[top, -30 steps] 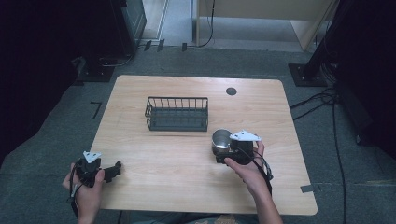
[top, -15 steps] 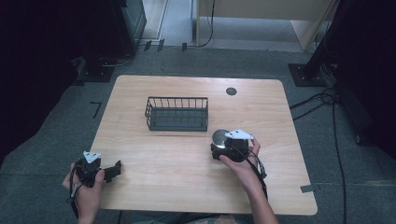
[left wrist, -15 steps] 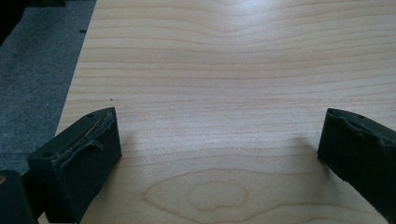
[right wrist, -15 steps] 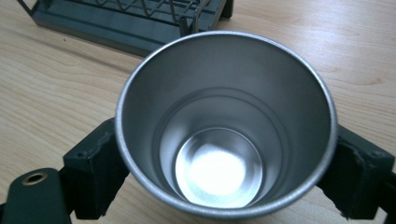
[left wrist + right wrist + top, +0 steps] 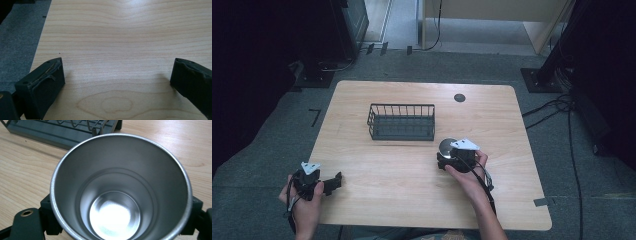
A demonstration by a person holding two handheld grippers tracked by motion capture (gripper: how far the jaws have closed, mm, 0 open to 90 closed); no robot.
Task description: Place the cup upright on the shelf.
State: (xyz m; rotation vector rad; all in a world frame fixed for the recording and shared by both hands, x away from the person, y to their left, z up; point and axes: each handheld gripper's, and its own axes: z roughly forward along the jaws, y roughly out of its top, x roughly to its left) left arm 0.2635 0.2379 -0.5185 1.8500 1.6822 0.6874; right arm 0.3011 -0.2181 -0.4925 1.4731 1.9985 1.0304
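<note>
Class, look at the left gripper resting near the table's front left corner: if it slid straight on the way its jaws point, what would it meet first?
The left gripper is open, with bare table ahead. Its way looks free; depth beyond is unclear.

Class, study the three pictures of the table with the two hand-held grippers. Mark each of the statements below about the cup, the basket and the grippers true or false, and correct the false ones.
1. The right gripper has a metal cup between its jaws. True.
2. The metal cup is full of liquid. False: the right gripper view looks down to its bare, shiny bottom.
3. The wire basket holds the cup. False: the cup stands on the table just outside the basket's near right corner.
4. The left gripper has its jaws spread with nothing between them. True.
5. The left gripper rests at the table's far edge. False: it is at the near left corner, by the person's left hand.
</note>
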